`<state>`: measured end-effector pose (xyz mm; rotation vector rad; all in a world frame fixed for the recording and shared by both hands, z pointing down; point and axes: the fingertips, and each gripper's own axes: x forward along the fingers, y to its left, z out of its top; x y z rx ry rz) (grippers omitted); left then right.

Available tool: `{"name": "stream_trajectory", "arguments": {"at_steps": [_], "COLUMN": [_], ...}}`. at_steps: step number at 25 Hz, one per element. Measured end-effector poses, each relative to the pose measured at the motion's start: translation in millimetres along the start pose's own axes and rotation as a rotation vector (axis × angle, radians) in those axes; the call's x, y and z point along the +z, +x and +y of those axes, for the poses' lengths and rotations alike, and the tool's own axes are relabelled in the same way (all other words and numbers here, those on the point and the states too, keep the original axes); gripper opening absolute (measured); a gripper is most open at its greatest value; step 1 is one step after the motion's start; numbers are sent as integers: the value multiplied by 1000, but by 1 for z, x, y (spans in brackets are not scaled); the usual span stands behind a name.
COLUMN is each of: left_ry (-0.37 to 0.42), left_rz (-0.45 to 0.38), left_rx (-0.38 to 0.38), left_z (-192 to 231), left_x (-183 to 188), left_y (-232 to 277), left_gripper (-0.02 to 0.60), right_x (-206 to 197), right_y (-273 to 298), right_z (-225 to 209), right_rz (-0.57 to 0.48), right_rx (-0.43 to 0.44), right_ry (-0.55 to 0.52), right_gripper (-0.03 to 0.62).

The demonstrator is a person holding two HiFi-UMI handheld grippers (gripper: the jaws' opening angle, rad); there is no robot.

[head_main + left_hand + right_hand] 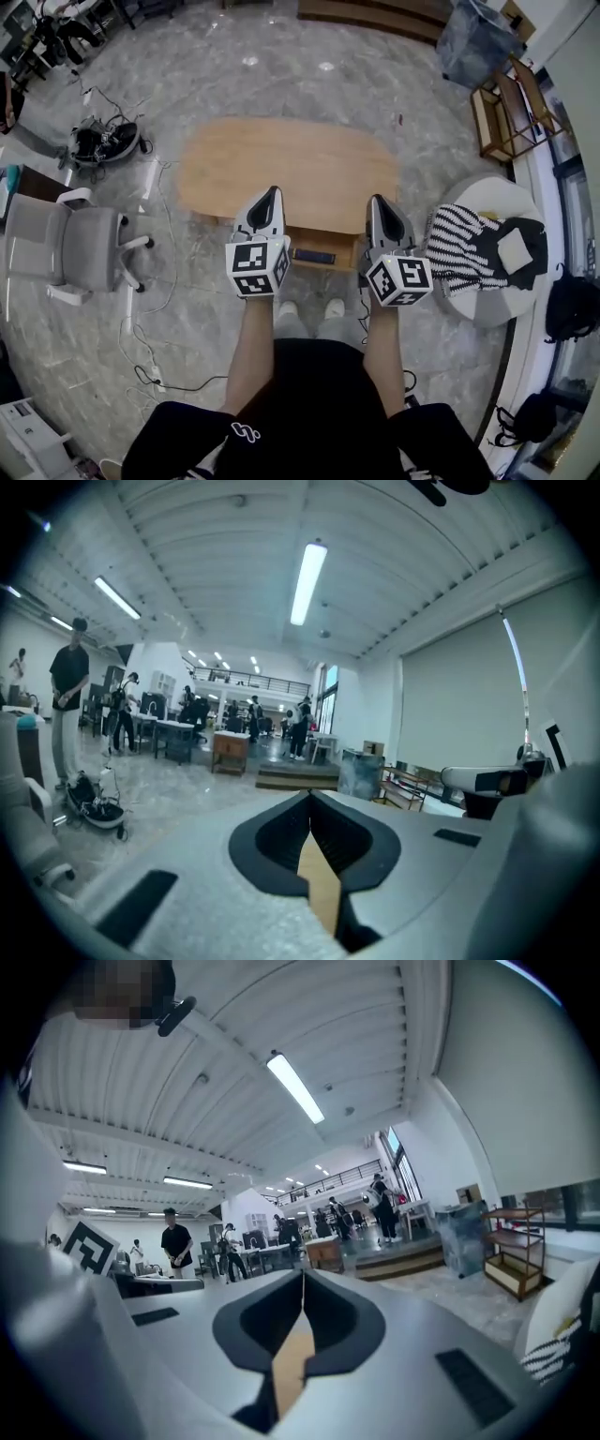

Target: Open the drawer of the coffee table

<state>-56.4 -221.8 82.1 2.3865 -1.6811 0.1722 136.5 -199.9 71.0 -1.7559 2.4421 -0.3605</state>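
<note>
In the head view the light wooden coffee table (291, 169) stands on the marble floor in front of me. Its drawer (314, 253) juts out from the near side, with something dark inside. My left gripper (272, 191) and right gripper (377, 200) are held high above the table's near edge, one on each side of the drawer, touching nothing. Both are shut with nothing between the jaws. In the left gripper view the left gripper (310, 795) points out across the room, and in the right gripper view so does the right gripper (302, 1275); neither view shows the table.
A grey office chair (75, 248) stands to the left. A round white seat (520, 202) with a striped cloth (464, 246) is at the right. Cables (155, 281) trail over the floor at the left. A wooden rack (506, 112) stands at the far right. People stand far off by desks.
</note>
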Motion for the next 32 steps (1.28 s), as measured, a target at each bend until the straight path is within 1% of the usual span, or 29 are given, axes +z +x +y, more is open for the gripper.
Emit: {"name": "stream_trajectory", "arguments": {"at_steps": [3, 5, 12, 22, 32], "left_ry": [14, 24, 73, 91, 100], "left_rz": [-77, -114, -206, -255, -255], "left_rx": [-29, -46, -87, -110, -130], "left_z": [-8, -13, -31, -45, -60], "left_x": [42, 62, 104, 124, 121], "left_y": [-6, -11, -29, -40, -33], "left_gripper": [9, 9, 9, 9, 9], "right_x": [40, 58, 90, 107, 108], "right_y": [3, 4, 1, -10, -14], "right_z": [16, 29, 58, 60, 49], "right_rz": [-58, -86, -135, -161, -160], "right_rx": [21, 33, 70, 58, 46], "right_ry": [-43, -72, -160, -206, -231], "right_gripper": [12, 12, 12, 12, 12]}}
